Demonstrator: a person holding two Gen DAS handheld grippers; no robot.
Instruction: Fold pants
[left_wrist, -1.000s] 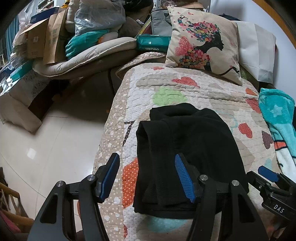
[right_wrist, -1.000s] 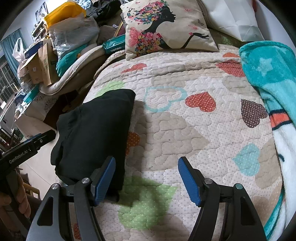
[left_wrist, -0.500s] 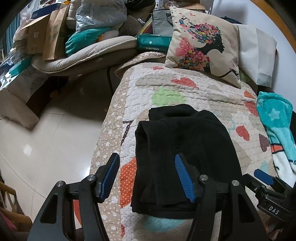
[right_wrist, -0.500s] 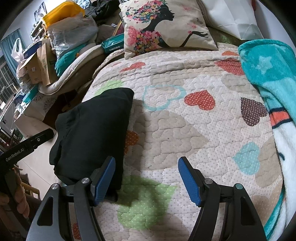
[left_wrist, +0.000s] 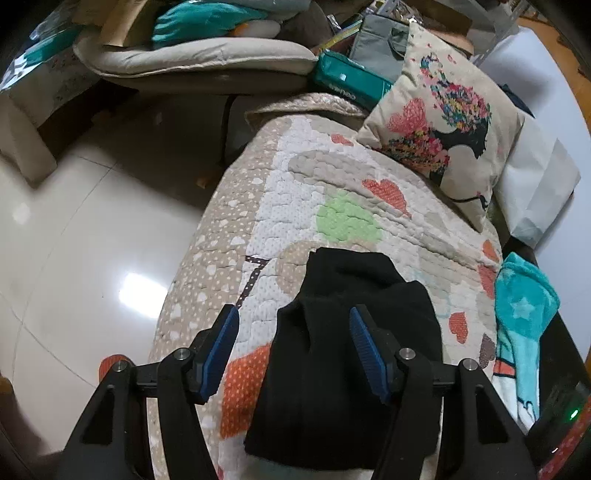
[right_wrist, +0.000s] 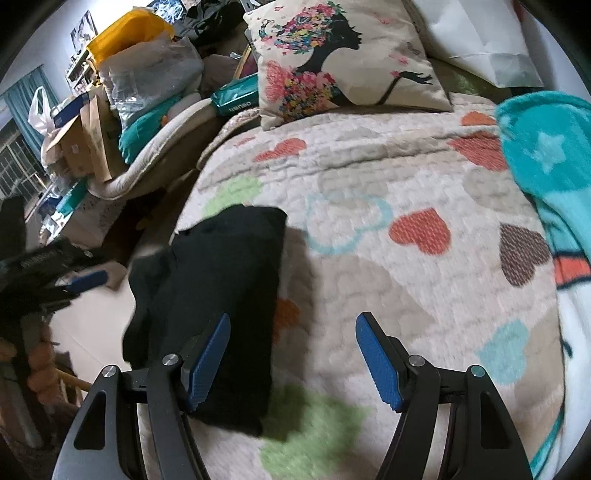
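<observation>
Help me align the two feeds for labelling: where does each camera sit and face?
Left wrist: on the left gripper, looking along the quilt over the folded black pants; its open fingers show.
Right wrist: on the right gripper, facing the pillow; open fingers and the left gripper show.
Shared: pants, quilt, pillow.

Quilted bed (right_wrist: 369, 177) carries pants (right_wrist: 221, 295), pillow (right_wrist: 343, 59), seemingly blanket (right_wrist: 546, 155).

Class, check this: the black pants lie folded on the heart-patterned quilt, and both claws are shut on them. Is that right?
Not quite. The pants do lie folded on the quilt, but the left claw and right claw are both open, as each wrist view shows.
</observation>
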